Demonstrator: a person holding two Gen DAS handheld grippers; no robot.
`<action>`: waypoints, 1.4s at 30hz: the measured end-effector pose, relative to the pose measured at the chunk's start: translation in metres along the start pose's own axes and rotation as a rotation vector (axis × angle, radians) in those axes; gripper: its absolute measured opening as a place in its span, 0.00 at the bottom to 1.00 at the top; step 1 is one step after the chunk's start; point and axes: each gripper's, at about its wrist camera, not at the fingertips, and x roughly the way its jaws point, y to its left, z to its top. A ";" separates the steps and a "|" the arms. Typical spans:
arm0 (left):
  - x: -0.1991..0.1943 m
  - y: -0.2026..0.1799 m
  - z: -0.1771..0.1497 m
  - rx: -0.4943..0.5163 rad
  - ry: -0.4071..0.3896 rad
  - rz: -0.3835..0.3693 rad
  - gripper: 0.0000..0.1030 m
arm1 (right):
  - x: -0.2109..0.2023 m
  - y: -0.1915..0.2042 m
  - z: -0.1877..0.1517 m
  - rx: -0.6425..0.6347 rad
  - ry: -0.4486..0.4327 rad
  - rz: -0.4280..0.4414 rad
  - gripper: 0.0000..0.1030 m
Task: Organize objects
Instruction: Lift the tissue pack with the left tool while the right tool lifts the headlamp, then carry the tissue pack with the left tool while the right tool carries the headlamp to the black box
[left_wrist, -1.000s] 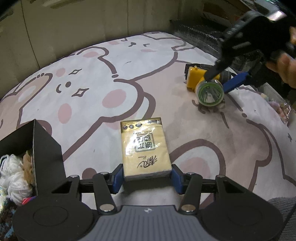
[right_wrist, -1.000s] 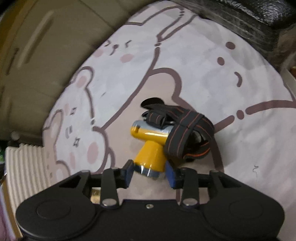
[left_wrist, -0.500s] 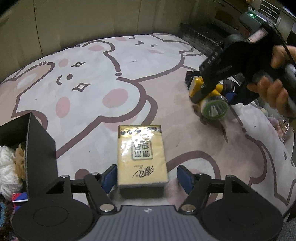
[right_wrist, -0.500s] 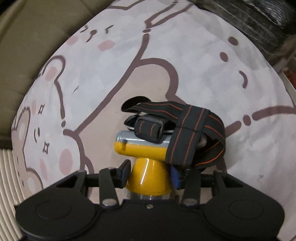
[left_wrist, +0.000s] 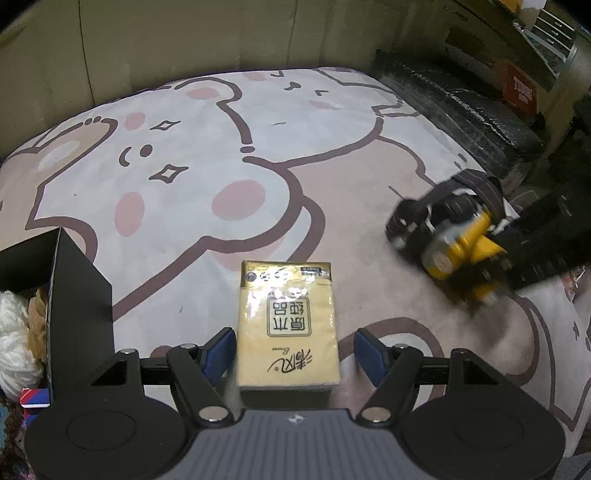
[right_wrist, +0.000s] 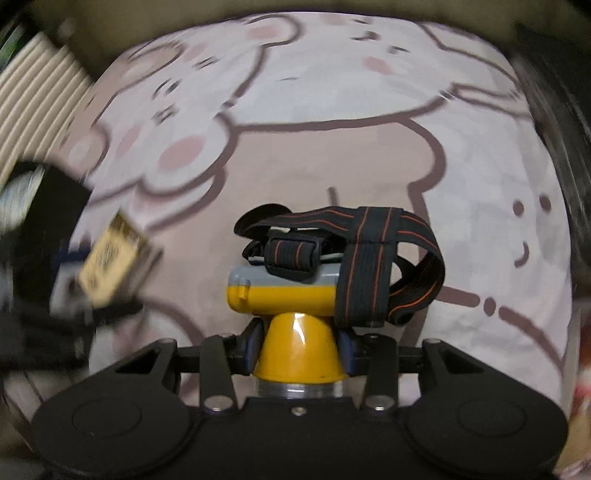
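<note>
A yellow tissue pack (left_wrist: 288, 317) lies flat on the bear-print mat (left_wrist: 221, 147), between the fingers of my left gripper (left_wrist: 295, 350). That gripper is open: the right pad stands clear of the pack and the left pad sits close beside it. My right gripper (right_wrist: 301, 343) is shut on the yellow cone of a headlamp (right_wrist: 295, 291), whose black strap with orange stripes (right_wrist: 369, 266) bunches over the lamp body. In the left wrist view the headlamp (left_wrist: 461, 243) shows blurred at the right, just above the mat. The tissue pack (right_wrist: 110, 266) appears blurred at the left of the right wrist view.
An open black box (left_wrist: 74, 295) holding white yarn (left_wrist: 14, 332) stands at the left edge. A black wrapped bundle (left_wrist: 461, 99) and a red box (left_wrist: 521, 90) lie beyond the mat at the far right. A ribbed white panel (right_wrist: 37, 96) lies off the mat's left.
My left gripper has opened off the tissue pack, which stays lying on the mat. My right gripper has slid deeper onto the headlamp's cone, rolled, and carried the lamp sideways.
</note>
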 end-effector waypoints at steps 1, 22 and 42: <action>0.001 0.000 0.001 -0.002 0.002 0.004 0.68 | -0.001 0.003 -0.004 -0.024 -0.004 -0.002 0.41; -0.040 -0.004 0.001 -0.048 -0.110 0.072 0.51 | -0.030 0.023 -0.021 -0.003 -0.250 -0.010 0.41; -0.123 0.000 -0.017 -0.111 -0.244 0.123 0.51 | -0.104 0.077 -0.031 -0.098 -0.392 0.024 0.41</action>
